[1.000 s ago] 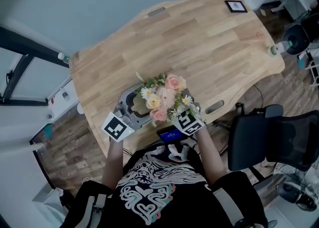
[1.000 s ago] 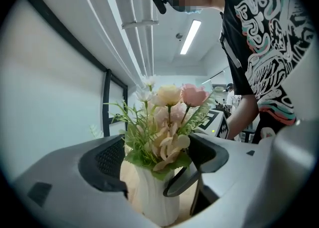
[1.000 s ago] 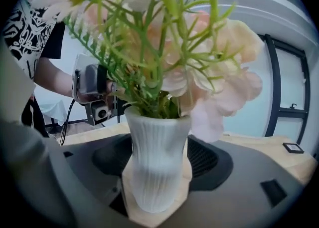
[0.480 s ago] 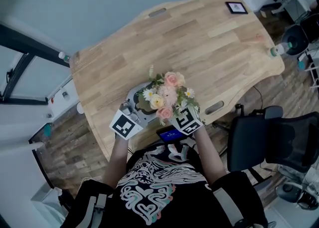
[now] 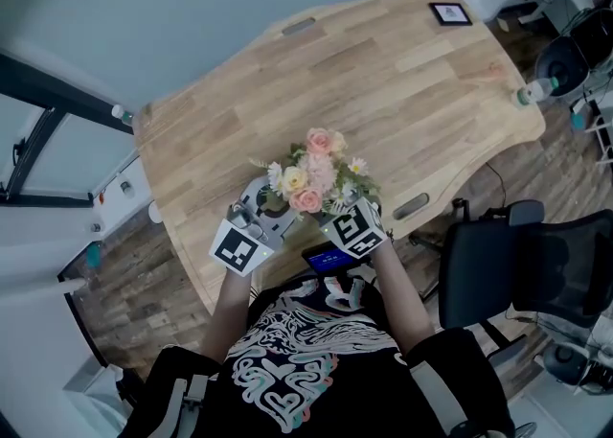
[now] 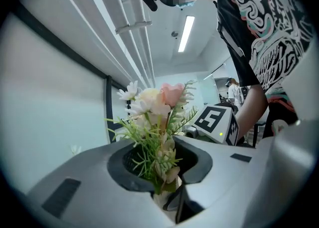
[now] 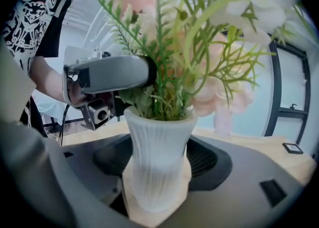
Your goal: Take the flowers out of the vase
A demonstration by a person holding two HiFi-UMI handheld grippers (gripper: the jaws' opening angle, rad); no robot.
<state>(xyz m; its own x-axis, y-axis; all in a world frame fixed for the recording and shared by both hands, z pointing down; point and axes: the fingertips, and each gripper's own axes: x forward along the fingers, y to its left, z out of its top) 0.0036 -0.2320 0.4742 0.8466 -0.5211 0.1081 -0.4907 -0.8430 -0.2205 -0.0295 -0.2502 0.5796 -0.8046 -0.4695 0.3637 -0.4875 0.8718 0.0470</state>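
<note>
Since the earlier frame, the jaws of the left gripper (image 5: 271, 208) have just been closing from wide apart and are now being pressed on the stems of the one flower bunch (image 5: 311, 172). The one white vase (image 7: 158, 162) is being clamped between the right gripper's (image 5: 337, 219) jaws near the front edge of the table (image 5: 402, 72), with the flowers standing in it.

Wooden table (image 5: 383, 62) on plank floor (image 5: 124, 302) — black office chair (image 5: 517, 273) beside it.

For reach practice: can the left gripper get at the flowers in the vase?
Likely yes, nothing blocks: the left gripper has just been closing its jaws on the flowers; right gripper steadies the vase.
</note>
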